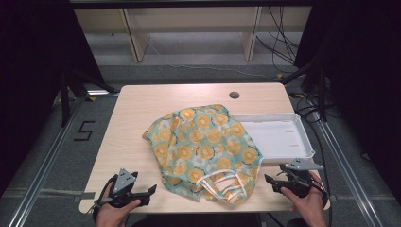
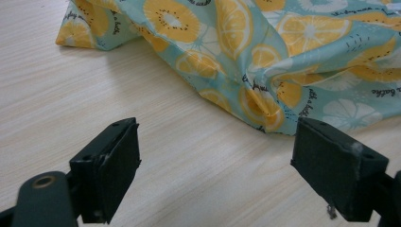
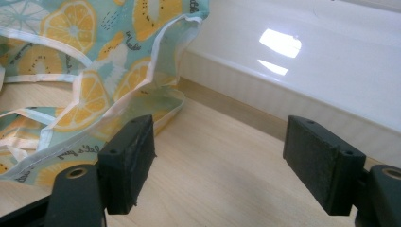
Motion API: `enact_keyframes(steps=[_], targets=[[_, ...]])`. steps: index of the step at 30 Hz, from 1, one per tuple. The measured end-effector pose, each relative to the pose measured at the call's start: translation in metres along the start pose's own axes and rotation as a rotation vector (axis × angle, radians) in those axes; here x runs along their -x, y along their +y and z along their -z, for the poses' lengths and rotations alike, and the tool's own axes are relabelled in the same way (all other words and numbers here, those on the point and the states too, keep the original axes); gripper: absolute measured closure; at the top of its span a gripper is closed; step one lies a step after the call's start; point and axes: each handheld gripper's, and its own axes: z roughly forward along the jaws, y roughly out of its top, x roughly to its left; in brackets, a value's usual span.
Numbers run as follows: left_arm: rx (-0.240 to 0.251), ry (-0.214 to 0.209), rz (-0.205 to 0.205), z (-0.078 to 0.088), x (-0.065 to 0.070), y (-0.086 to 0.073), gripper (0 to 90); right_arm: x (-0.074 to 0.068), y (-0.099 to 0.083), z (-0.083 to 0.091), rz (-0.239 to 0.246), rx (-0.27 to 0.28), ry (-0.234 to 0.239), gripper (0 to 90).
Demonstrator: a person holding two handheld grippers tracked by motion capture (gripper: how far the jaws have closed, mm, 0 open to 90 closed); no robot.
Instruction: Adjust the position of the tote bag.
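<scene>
Teal fabric printed with orange slices, an apron (image 1: 203,146) with white-edged straps, lies crumpled at the middle of the wooden table (image 1: 137,109), its right edge draped over the white plastic tray (image 1: 283,137). The left gripper (image 1: 150,191) sits near the table's near-left corner, jaws apart and empty; the right gripper (image 1: 270,181), near the tray's near edge, likewise stands open, just beside the apron's hem.

Cloth (image 1: 203,146) mid-table (image 1: 132,123), overlapping tray (image 1: 283,137) at right
</scene>
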Motion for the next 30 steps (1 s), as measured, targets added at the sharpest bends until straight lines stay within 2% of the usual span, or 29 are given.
enact_keyframes(steps=[3,5,6,7,8,10,15,16,17,18,23,24,25,27,28,29,30], targets=[[-0.005,0.004,0.002,0.000,0.001,0.000,16.3,-0.001,0.000,0.001,-0.022,-0.006,0.001,26.4],[-0.009,0.003,-0.002,0.000,0.001,0.000,17.3,0.000,0.000,0.000,-0.013,-0.007,-0.001,26.4],[-0.010,-0.002,-0.023,0.000,0.000,0.001,17.3,0.000,0.000,0.000,-0.010,-0.009,-0.004,26.4],[-0.006,-0.001,-0.005,-0.001,0.002,0.000,18.2,0.001,0.000,0.000,-0.002,-0.007,-0.003,26.4],[-0.022,-0.002,-0.019,0.000,0.002,0.001,18.2,0.003,0.000,-0.001,0.028,0.000,-0.002,26.4],[-0.011,-0.013,-0.008,-0.001,0.003,0.001,20.2,0.002,0.000,-0.001,0.025,0.002,0.001,26.4],[-0.019,-0.014,-0.019,-0.002,0.005,0.001,21.4,0.003,0.000,-0.001,0.023,0.005,0.002,26.4],[-0.012,-0.012,-0.017,-0.003,0.006,0.001,21.4,0.000,0.000,0.000,-0.003,0.001,0.000,26.4],[-0.012,-0.012,-0.017,-0.003,0.006,0.001,21.4,0.000,0.000,0.000,-0.003,0.001,0.000,26.4],[-0.005,-0.017,-0.015,-0.004,0.007,0.002,21.4,0.003,0.001,-0.001,0.039,0.012,-0.011,26.4],[-0.013,-0.022,-0.027,-0.004,0.008,0.002,21.3,0.002,0.001,0.000,0.038,0.013,-0.008,26.3],[-0.009,-0.029,-0.017,-0.004,0.009,0.002,21.4,-0.001,0.001,0.000,0.003,0.010,0.002,26.1],[-0.013,-0.038,-0.012,-0.005,0.010,0.003,21.5,0.002,0.001,-0.001,0.031,0.017,0.004,25.9],[-0.019,-0.048,-0.012,-0.006,0.010,0.003,21.4,0.003,0.001,-0.001,0.042,0.023,-0.006,25.9],[-0.039,-0.053,-0.030,-0.006,0.008,0.003,21.4,0.002,0.001,-0.001,0.034,0.017,0.002,25.9],[-0.039,-0.053,-0.030,-0.006,0.008,0.003,21.5,0.002,0.001,-0.001,0.035,0.018,0.004,25.9],[-0.017,-0.054,0.004,-0.008,0.011,0.003,21.5,0.002,0.001,-0.001,0.035,0.018,0.004,25.9]])
